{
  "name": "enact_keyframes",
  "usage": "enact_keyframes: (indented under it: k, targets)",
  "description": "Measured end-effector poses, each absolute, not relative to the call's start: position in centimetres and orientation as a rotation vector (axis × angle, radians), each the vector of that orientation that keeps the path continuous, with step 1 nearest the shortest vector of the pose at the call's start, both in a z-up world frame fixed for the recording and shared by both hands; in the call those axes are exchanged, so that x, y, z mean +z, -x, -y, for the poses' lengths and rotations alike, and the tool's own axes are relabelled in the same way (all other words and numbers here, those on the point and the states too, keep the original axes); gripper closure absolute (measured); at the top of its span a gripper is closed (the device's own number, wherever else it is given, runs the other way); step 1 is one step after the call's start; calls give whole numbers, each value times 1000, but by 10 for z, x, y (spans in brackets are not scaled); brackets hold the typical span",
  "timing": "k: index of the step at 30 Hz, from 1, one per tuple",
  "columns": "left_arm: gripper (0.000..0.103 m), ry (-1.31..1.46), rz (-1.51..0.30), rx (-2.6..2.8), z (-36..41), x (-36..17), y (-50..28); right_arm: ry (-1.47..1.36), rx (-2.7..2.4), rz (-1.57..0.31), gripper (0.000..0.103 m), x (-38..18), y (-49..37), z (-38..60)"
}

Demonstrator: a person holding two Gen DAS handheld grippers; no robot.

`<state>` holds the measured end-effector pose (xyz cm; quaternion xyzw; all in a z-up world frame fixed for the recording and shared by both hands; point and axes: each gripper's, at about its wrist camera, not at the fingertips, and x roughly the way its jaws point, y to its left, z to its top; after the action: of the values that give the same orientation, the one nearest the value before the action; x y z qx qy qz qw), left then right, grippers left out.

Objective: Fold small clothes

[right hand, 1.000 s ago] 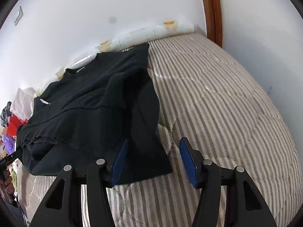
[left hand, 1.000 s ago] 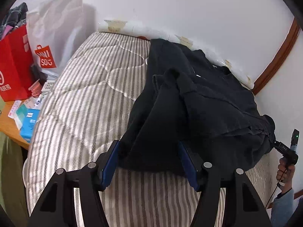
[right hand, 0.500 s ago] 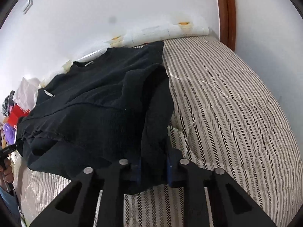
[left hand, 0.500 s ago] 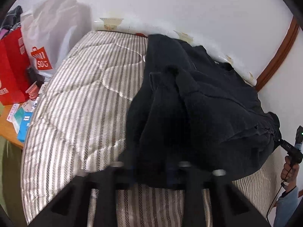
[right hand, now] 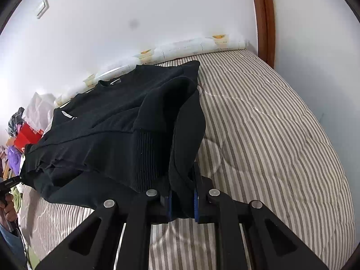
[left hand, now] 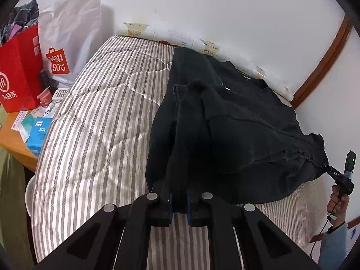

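Note:
A black sweater (left hand: pixel 236 123) (right hand: pixel 112 130) lies on a striped mattress (left hand: pixel 101 123) (right hand: pixel 270 135), its near hem lifted off the bedding. My left gripper (left hand: pixel 179 199) is shut on a bunched corner of the hem at the garment's left. My right gripper (right hand: pixel 182 202) has its jaws closing, with the opposite hem corner pinched between its blue pads (right hand: pixel 195 200). The right gripper (left hand: pixel 337 175) shows small at the right edge of the left wrist view, held by a hand (left hand: pixel 339 200). The neckline (right hand: pixel 108 83) lies at the far end by the wall.
A red paper bag (left hand: pixel 20 67) and a white shopping bag (left hand: pixel 67 45) stand at the bed's left. A wooden side table (left hand: pixel 13 139) beside them carries small boxes. A white wall with brown wooden trim (left hand: pixel 321 63) runs behind the bed. Bare mattress stretches right of the sweater (right hand: pixel 281 157).
Both grippers, wide apart around the hem corners a second ago, have closed onto the fabric and lifted, so the near hem now hangs above the mattress.

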<state>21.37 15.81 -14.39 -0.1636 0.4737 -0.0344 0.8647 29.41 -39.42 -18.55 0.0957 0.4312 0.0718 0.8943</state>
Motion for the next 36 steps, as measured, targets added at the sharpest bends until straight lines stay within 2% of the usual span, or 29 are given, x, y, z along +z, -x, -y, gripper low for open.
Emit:
enact_keyframes:
  k: [11,16,19,20,24,27,31,36]
  targets:
    - [94,271,-1017,-102,-138,-144,-166,-166,113,-914,90,-188,-248,407]
    - [92,234,-1032,-66,-131,-145,-169,-181,24,-961,81,-193,-247,406]
    - [86,221,-1042,-47,-134,-144,-168,-183,-17,-930,76,-179,-235,406]
    - [82,224,-1039,-38,-137,-142,-167,-190,-22,-914,75,-171,-229,406]
    - [72,251,-1000,-26,-143,-129,-156,-192,50,-864,75,-144,-212,392]
    - [69,270,-953,-28,-145,-114,-147,-209,148,-874,75,-138,-206,374]
    - [65,280,-914,-84,-139,-100,-141,-189,260,-901,77,-146,-204,340]
    - [65,261,-928,-153,-116,-102,-145,-125,314,-944,85,-173,-214,305]
